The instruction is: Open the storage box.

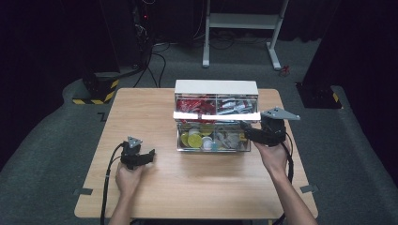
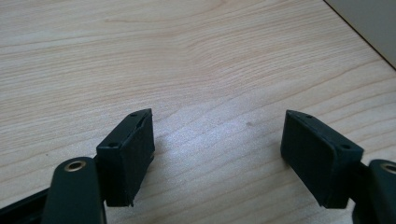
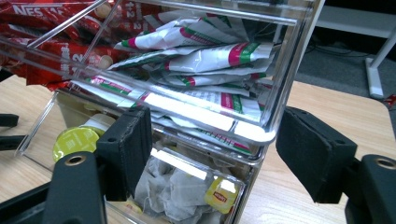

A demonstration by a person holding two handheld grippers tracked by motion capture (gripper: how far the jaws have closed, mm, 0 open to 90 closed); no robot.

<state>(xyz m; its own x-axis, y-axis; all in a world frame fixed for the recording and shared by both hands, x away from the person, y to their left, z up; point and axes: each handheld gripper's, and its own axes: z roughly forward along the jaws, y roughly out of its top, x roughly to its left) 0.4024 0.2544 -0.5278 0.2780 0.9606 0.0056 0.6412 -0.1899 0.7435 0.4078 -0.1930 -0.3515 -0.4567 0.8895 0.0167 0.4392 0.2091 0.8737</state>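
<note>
A clear two-tier organizer box (image 1: 216, 86) stands at the back middle of the wooden table (image 1: 197, 187). Its upper tier holds red sachets (image 3: 42, 28) and white-green sachets (image 3: 210, 56). The lower drawer (image 1: 211, 149) is pulled out and holds yellow capsules (image 3: 74, 140) and tea bags (image 3: 182, 191). My right gripper (image 3: 215, 116) straddles the box's front right corner (image 3: 261, 135) with the jaws apart, and a gap shows at the right pad (image 3: 313, 158). In the high view the right gripper (image 1: 244, 130) sits at the box's right side. My left gripper (image 1: 151, 155) rests open over bare wood (image 2: 187, 56), left of the box.
A white desk frame (image 1: 239, 21) stands on the floor behind the table. A black-yellow striped base (image 1: 94, 91) sits at the back left and a dark base (image 1: 319, 96) at the back right. The table's edge (image 2: 364, 37) crosses the left gripper view's upper right corner.
</note>
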